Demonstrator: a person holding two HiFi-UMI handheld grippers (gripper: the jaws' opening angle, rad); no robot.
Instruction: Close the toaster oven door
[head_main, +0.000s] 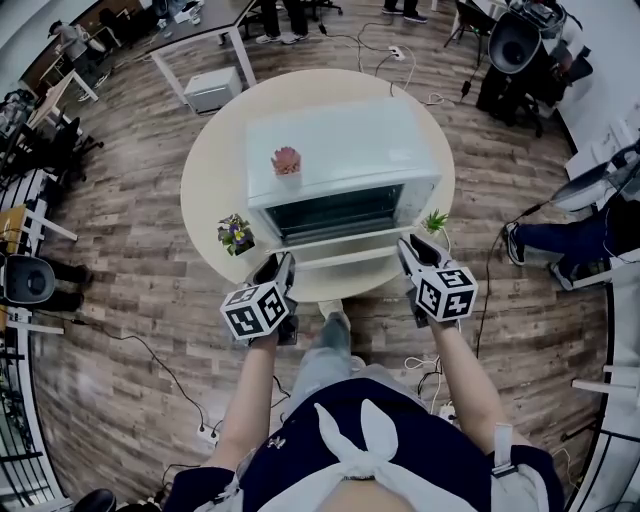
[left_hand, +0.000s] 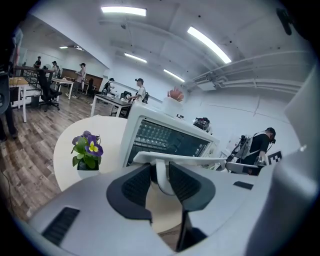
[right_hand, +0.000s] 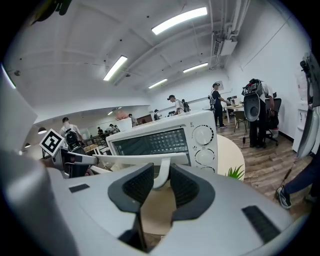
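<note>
A white toaster oven (head_main: 340, 150) stands on a round table (head_main: 215, 170), its glass door (head_main: 340, 243) swung down and its rack in view. The white door handle (head_main: 345, 262) runs along the door's near edge. My left gripper (head_main: 283, 265) is at the handle's left end. In the left gripper view its jaws (left_hand: 160, 182) flank the handle's post (left_hand: 161, 175), with a thin dark gap at the left pad. My right gripper (head_main: 408, 248) is at the right end. There its pads (right_hand: 161, 180) press on the other post (right_hand: 162, 175).
A pink potted plant (head_main: 286, 160) sits on top of the oven. A purple flower pot (head_main: 236, 235) stands left of the door and a small green plant (head_main: 435, 221) right of it. A seated person's legs (head_main: 560, 240) are at the right, and cables lie on the wood floor.
</note>
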